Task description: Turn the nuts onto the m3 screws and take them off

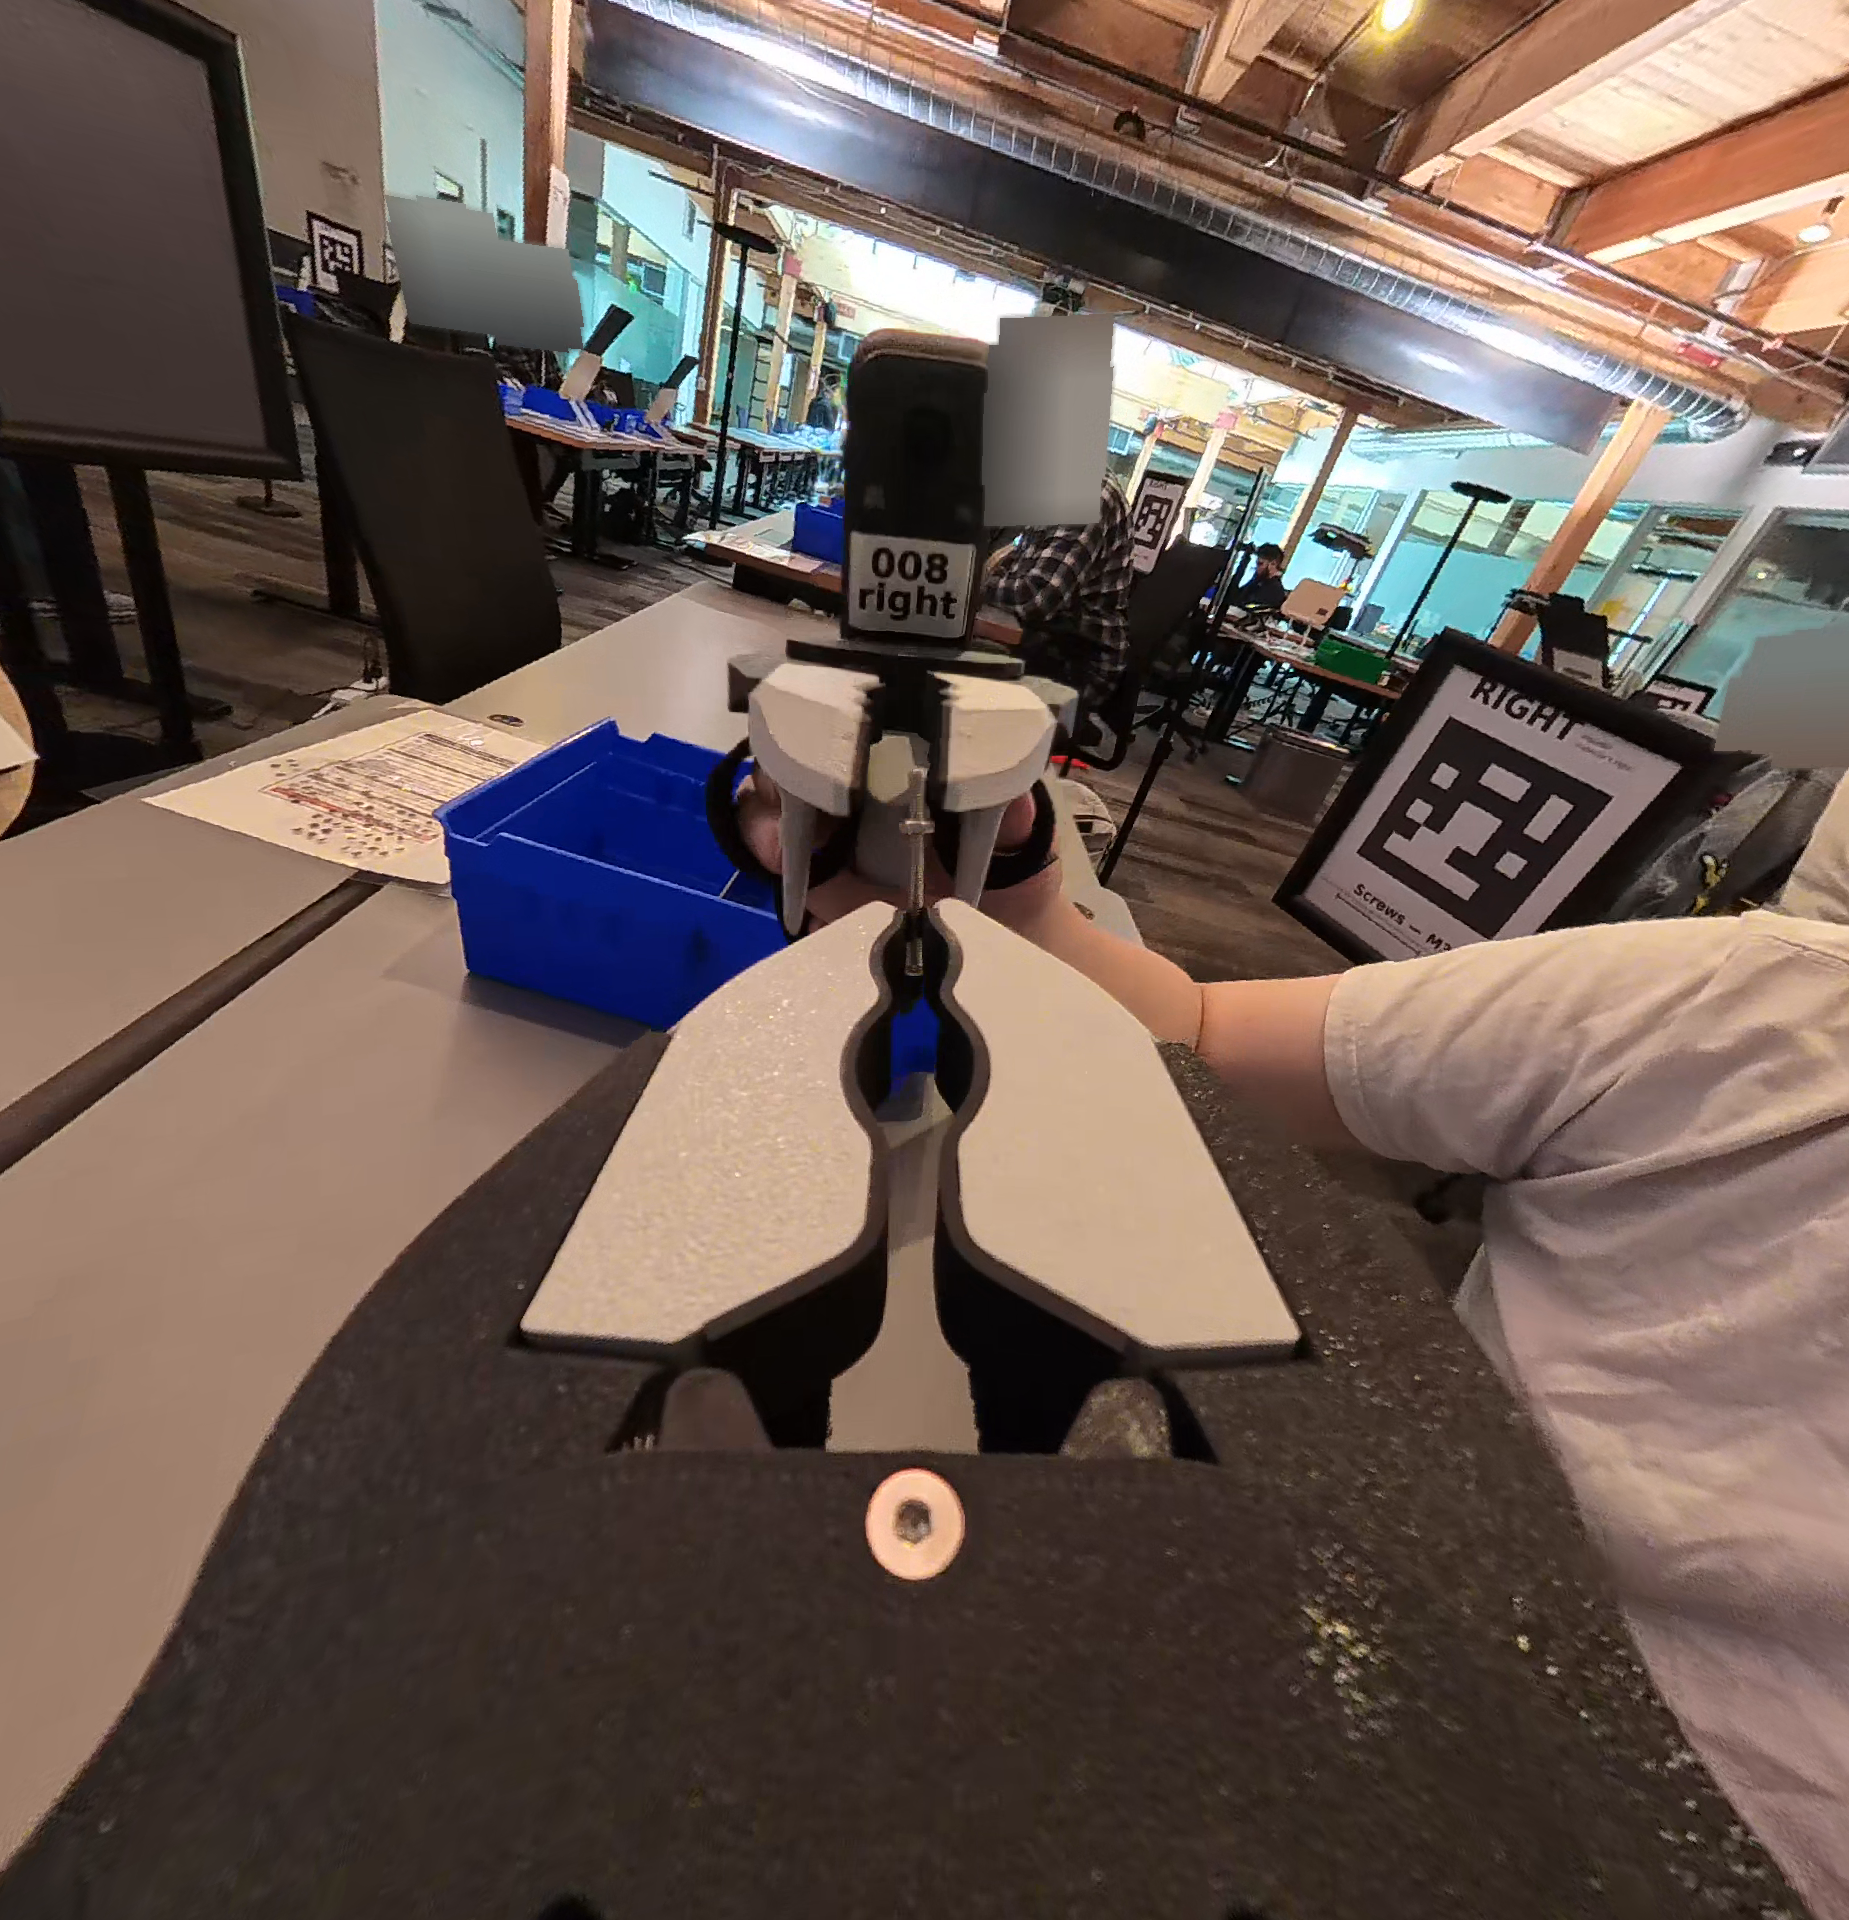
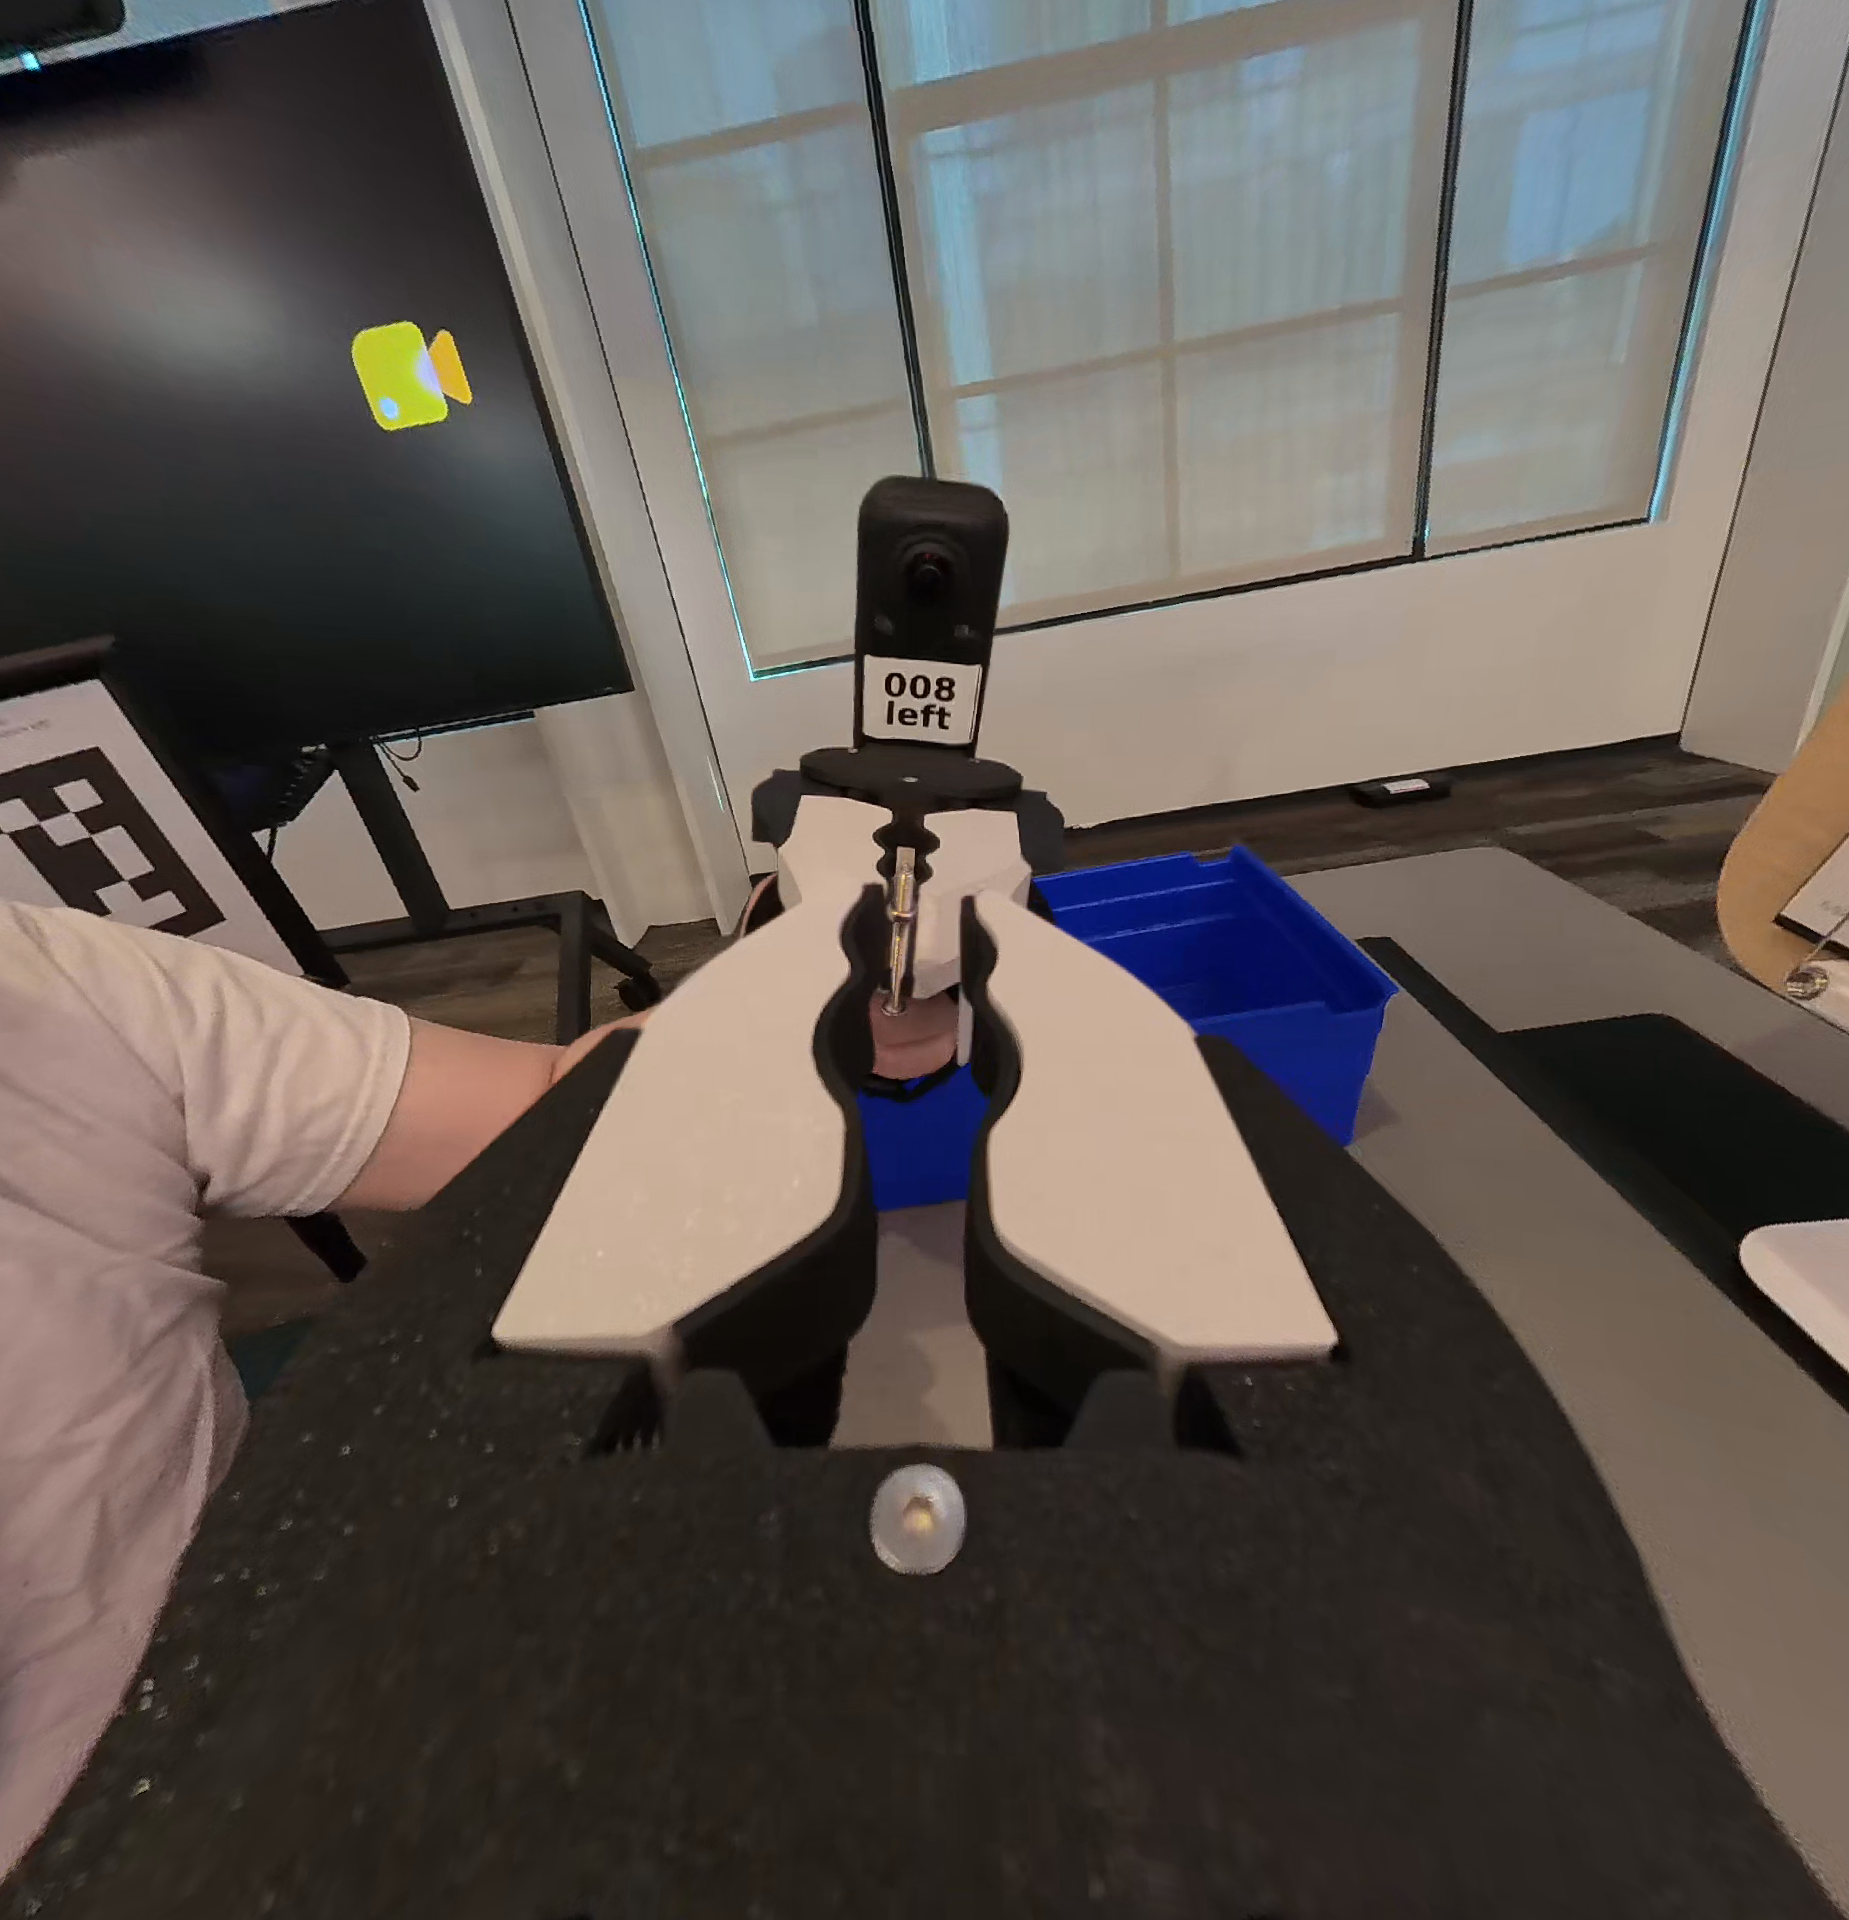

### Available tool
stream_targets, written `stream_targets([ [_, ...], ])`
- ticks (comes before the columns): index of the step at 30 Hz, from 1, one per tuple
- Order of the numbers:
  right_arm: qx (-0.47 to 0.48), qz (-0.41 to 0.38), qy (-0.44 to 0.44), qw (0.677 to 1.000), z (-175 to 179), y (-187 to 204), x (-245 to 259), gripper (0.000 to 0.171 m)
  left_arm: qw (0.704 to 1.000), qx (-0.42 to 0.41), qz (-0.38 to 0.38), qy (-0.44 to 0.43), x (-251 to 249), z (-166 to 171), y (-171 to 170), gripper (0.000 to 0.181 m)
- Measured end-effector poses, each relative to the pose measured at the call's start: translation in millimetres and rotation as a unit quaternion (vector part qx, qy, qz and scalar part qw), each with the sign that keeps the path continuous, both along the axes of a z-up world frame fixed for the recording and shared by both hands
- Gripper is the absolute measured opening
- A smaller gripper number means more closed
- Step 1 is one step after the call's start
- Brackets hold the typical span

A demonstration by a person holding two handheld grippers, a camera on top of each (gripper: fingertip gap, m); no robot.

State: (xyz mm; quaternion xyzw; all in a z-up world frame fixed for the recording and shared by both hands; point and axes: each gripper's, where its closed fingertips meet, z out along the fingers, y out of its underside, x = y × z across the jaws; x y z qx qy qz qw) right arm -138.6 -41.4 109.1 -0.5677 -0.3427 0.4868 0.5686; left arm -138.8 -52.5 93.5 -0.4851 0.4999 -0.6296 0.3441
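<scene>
My left gripper (image 1: pixel 913 923) is shut on the lower end of a thin m3 screw (image 1: pixel 914 800) and holds it above the table, pointing at the other gripper. A small nut (image 1: pixel 915 828) sits partway along the screw. My right gripper (image 2: pixel 917 920) is open, facing the left one, with its jaws on either side of the screw (image 2: pixel 898 956) and nut (image 2: pixel 901 914), touching neither. The right gripper also shows in the left wrist view (image 1: pixel 887 904), and the left gripper shows shut in the right wrist view (image 2: pixel 903 868).
A blue plastic bin (image 1: pixel 587 883) stands on the grey table (image 1: pixel 224 1143) just behind the grippers; it also shows in the right wrist view (image 2: pixel 1263 987). A printed sheet (image 1: pixel 359 790) lies beyond it. A framed marker board (image 1: pixel 1491 821) stands right. The person's sleeve (image 1: pixel 1626 1143) is close. My left and right fingertips are right by each other.
</scene>
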Motion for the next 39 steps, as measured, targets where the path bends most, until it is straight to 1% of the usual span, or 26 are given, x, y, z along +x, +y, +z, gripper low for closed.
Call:
stream_targets([
  [5,-0.013,0.019,0.005,1.0,-3,-2,-4,0.011,1.0,0.007,-0.003,0.007,1,-2,-2,0.002],
  [7,-0.011,0.025,0.003,1.0,-4,-3,-6,0.004,1.0,0.007,-0.003,0.011,2,-4,-2,0.002],
  [12,-0.012,0.031,-0.011,0.999,-8,-5,-8,0.004,1.0,0.011,-0.008,0.025,4,-9,-7,0.003],
  [14,-0.011,0.031,-0.01,0.999,-8,-5,-9,0.003,1.0,0.008,-0.005,0.025,6,-9,-6,0.012],
  [17,-0.012,0.029,-0.009,0.999,-9,-4,-9,0.003,1.0,0.004,-0.003,0.024,9,-11,-6,0.015],
  [18,-0.012,0.028,-0.009,0.999,-9,-4,-9,0.003,1.0,0.004,-0.005,0.023,9,-11,-7,0.014],
  [20,-0.016,0.034,-0.012,0.999,-10,-5,-9,0.003,1.0,0.003,-0.005,0.02,9,-10,-7,0.004],
  [21,-0.015,0.033,-0.012,0.999,-10,-4,-9,0.003,1.0,0.001,-0.009,0.02,9,-11,-7,0.003],
  [24,-0.012,0.031,-0.016,0.999,-11,-4,-9,0.003,1.0,-0.009,-0.012,0.024,9,-12,-7,0.004],
  [26,-0.011,0.03,-0.015,0.999,-11,-4,-9,0.003,1.0,-0.013,-0.005,0.025,10,-13,-4,0.008],
  [30,-0.013,0.031,-0.013,0.999,-11,-4,-9,0.003,0.999,-0.013,-0.016,0.036,12,-17,-7,0.006],
  [32,-0.011,0.027,-0.018,0.999,-12,-3,-9,0.003,0.999,-0.006,-0.012,0.038,13,-18,-7,0.003],
  [37,-0.013,0.02,-0.025,0.999,-15,-1,-9,0.004,0.999,0.0,-0.006,0.043,14,-21,-6,0.003],
  [38,-0.008,0.011,-0.028,0.999,-15,1,-8,0.005,0.999,0.004,0.0,0.042,14,-21,-4,0.003],
  [39,-0.005,-0.006,-0.034,0.999,-15,5,-7,0.011,0.999,0.007,0.004,0.042,14,-21,-2,0.002],
])
